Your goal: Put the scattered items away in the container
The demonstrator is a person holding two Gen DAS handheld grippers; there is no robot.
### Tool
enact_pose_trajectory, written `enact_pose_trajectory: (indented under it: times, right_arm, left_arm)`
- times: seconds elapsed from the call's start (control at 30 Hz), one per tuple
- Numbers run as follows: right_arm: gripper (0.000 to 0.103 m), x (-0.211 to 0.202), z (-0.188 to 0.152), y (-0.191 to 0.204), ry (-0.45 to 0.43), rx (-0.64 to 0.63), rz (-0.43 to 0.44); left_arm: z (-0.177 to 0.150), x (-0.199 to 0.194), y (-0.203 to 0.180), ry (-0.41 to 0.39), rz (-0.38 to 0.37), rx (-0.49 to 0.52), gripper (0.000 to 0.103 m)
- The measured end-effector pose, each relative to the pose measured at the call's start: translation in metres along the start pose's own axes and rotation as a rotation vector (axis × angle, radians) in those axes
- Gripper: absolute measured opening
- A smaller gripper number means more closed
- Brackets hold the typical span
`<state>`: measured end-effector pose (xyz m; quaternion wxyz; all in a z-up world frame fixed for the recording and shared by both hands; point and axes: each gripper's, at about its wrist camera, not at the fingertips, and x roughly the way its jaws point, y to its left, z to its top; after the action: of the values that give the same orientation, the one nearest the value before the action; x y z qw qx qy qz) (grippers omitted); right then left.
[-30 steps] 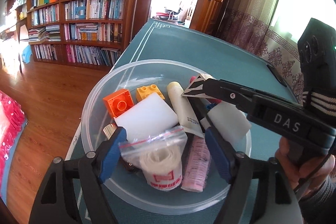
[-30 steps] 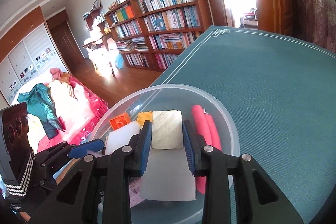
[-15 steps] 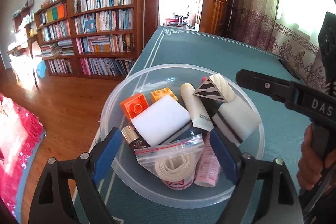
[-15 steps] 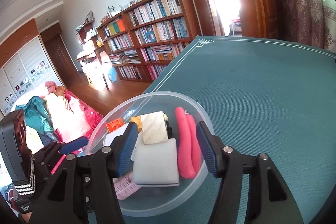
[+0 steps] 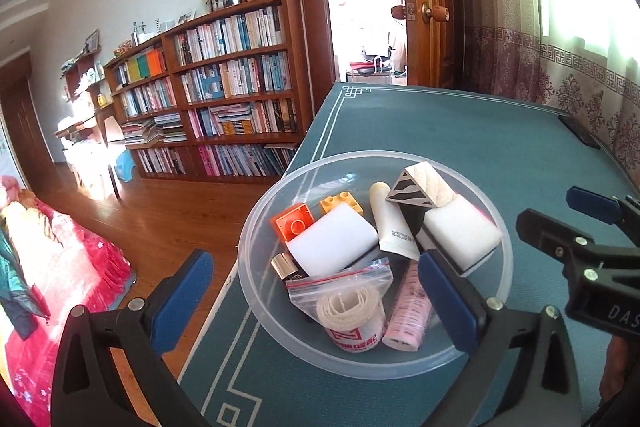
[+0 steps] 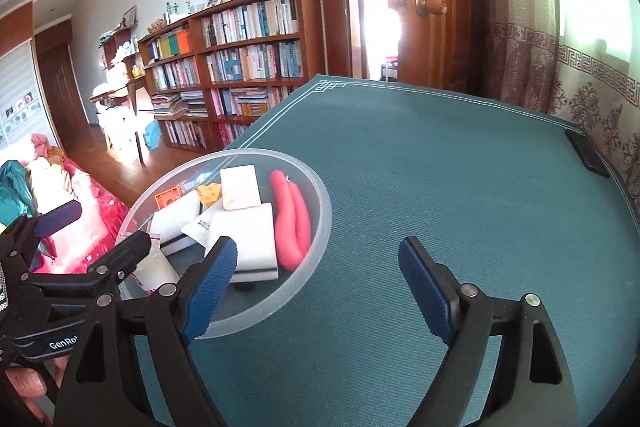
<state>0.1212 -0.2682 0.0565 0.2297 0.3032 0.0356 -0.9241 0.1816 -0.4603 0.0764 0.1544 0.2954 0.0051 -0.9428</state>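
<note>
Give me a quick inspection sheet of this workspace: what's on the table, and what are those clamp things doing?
Surface: green table cloth, mostly bare.
Job's things: clear bowl holds orange brick, yellow brick, white sponges, tube, bagged roll, pink pack, red sausages.
Clutter: dark flat object at the table's far edge.
Grippers: left hand-held gripper open, empty; right hand-held gripper open, empty.
Cables: nothing seen.
Surroundings: bookshelf, open door, curtain.

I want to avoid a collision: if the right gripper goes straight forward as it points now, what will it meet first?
Probably nothing soon: ahead of the open right gripper lies only bare teal table. The clear bowl sits just left of that line, though depth is uncertain.
</note>
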Motion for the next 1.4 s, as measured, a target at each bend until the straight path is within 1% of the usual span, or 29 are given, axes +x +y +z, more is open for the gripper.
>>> enact_pose_trajectory:
  times: [0.1,0.17,0.23,0.33,0.4,0.5,0.57,0.6,0.67,0.7,0.73,0.9,1.03,1.13,1.4]
  right_arm:
    - [0.086,-0.013,-0.003,-0.005,-0.004,0.019,-0.066]
    - [0.086,-0.024,-0.005,-0.007,-0.020,0.014,-0.060]
    - [0.086,-0.035,-0.006,-0.006,-0.044,-0.011,-0.059]
    - [0.087,-0.052,-0.007,0.001,-0.095,-0.082,-0.104]
    - [0.087,-0.058,-0.006,0.004,-0.112,-0.115,-0.121]
    - [0.087,-0.066,-0.006,0.000,-0.117,-0.082,-0.082]
    - [0.087,-0.068,-0.007,-0.005,-0.100,-0.038,-0.012]
    - [0.088,-0.065,-0.006,-0.006,-0.075,-0.024,0.020]
    - [0.094,-0.056,-0.008,-0.003,-0.025,-0.031,0.034]
    - [0.101,-0.053,-0.010,0.000,-0.013,-0.043,0.038]
    - [0.103,-0.050,-0.011,0.003,-0.003,-0.053,0.045]
    - [0.103,-0.037,-0.019,0.024,0.047,-0.089,0.093]
    - [0.103,-0.029,-0.020,0.036,0.053,-0.094,0.105]
    - [0.103,-0.021,-0.016,0.038,0.068,-0.086,0.119]
    - [0.103,-0.009,-0.014,0.054,0.099,-0.108,0.171]
  left_arm:
    - [-0.002,-0.010,0.007,-0.017,0.016,-0.045,0.103]
    - [-0.003,-0.016,0.011,-0.027,0.038,-0.074,0.103]
    - [-0.004,-0.021,0.015,-0.034,0.074,-0.097,0.103]
    - [-0.007,-0.029,0.020,-0.038,0.138,-0.132,0.103]
    - [-0.009,-0.033,0.023,-0.035,0.156,-0.161,0.103]
    - [-0.013,-0.040,0.026,-0.038,0.175,-0.202,0.103]
    - [-0.015,-0.045,0.027,-0.044,0.194,-0.217,0.103]
    - [-0.016,-0.046,0.028,-0.045,0.196,-0.224,0.103]
    - [-0.018,-0.048,0.029,-0.047,0.191,-0.236,0.103]
    - [-0.019,-0.049,0.030,-0.046,0.193,-0.237,0.103]
    - [-0.020,-0.049,0.030,-0.043,0.197,-0.235,0.103]
    - [-0.027,-0.045,0.030,-0.018,0.207,-0.216,0.103]
    - [-0.034,-0.038,0.033,0.014,0.203,-0.199,0.103]
    - [-0.040,-0.034,0.037,0.034,0.214,-0.191,0.103]
    - [-0.048,-0.028,0.053,0.065,0.231,-0.222,0.103]
